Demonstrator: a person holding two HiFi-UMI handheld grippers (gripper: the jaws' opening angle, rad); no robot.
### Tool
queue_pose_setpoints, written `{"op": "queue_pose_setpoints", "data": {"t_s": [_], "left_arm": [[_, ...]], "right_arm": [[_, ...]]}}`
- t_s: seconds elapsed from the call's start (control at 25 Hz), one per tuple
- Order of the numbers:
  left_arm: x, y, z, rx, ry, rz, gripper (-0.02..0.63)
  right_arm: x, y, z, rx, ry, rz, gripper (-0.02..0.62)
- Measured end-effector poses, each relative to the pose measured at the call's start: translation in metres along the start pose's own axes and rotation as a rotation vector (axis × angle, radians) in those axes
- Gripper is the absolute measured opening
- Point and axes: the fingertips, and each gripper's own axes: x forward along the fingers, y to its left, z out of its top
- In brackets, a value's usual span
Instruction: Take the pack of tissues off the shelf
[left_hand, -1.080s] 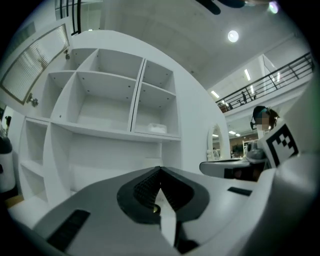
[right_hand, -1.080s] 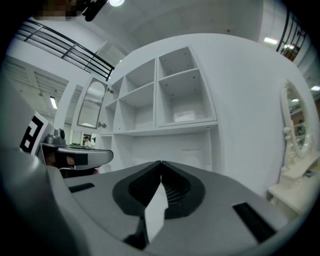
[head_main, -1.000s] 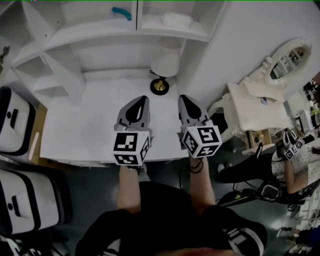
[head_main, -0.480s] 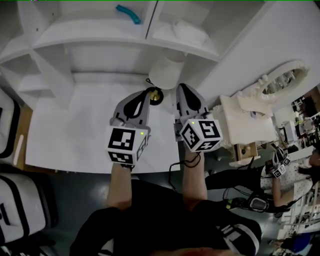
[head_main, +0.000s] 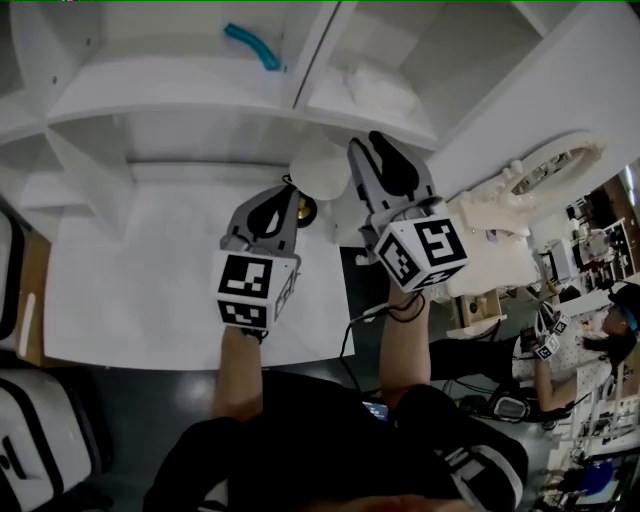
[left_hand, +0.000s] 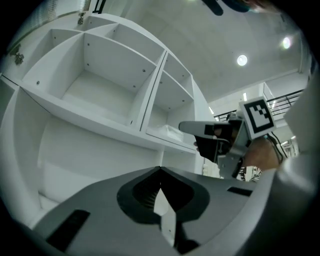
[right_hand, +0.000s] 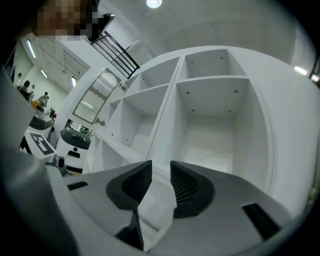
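White tissue pack (head_main: 372, 88) lies on shelf (head_main: 180, 78), R compartment.

Right gripper (head_main: 373, 143) rose toward shelf (head_main: 365, 117), its empty fingers (right_hand: 187, 187) opening

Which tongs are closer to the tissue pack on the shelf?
Right. The right tongs, jaws just opening with nothing between, are just short of the tissue pack; the left tongs are farther down-left, by the lamp.

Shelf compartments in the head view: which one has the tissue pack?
The compartment right of the divider: the white tissue pack lies in it. The left compartment holds a blue curved thing instead.
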Motion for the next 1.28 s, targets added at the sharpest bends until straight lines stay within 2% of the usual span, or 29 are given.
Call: {"op": "queue_pose_setpoints", "data": {"t_s": [0.24, 0.44, 0.72, 0.88, 1.12, 1.2, 1.24, 1.28], "left_arm": [[-0.006, 0.005, 0.000, 0.025, 0.015, -0.024, 0.011], [-0.006, -0.007, 0.009, 0.065, 0.018, -0.090, 0.011], [-0.013, -0.005, 0.017, 0.098, 0.010, -0.100, 0.011], [-0.019, 0.006, 0.016, 0.094, 0.024, -0.078, 0.010], [-0.020, 0.023, 0.010, 0.062, 0.034, -0.053, 0.011], [-0.018, 0.029, 0.012, 0.064, 0.031, -0.039, 0.011], [-0.019, 0.031, 0.012, 0.065, 0.029, -0.035, 0.011], [-0.020, 0.031, 0.012, 0.066, 0.029, -0.033, 0.011]], "right_arm": [[0.021, -0.012, 0.025, -0.169, 0.023, -0.054, 0.146], [0.041, -0.021, 0.028, -0.243, 0.131, -0.035, 0.166], [0.064, -0.043, 0.029, -0.373, 0.232, -0.116, 0.183], [0.075, -0.043, 0.013, -0.371, 0.294, -0.104, 0.196], [0.077, -0.050, -0.001, -0.315, 0.295, -0.122, 0.193], [0.078, -0.052, -0.002, -0.311, 0.286, -0.136, 0.166], [0.077, -0.053, -0.003, -0.310, 0.284, -0.146, 0.124], [0.075, -0.054, -0.004, -0.306, 0.281, -0.151, 0.111]]}}
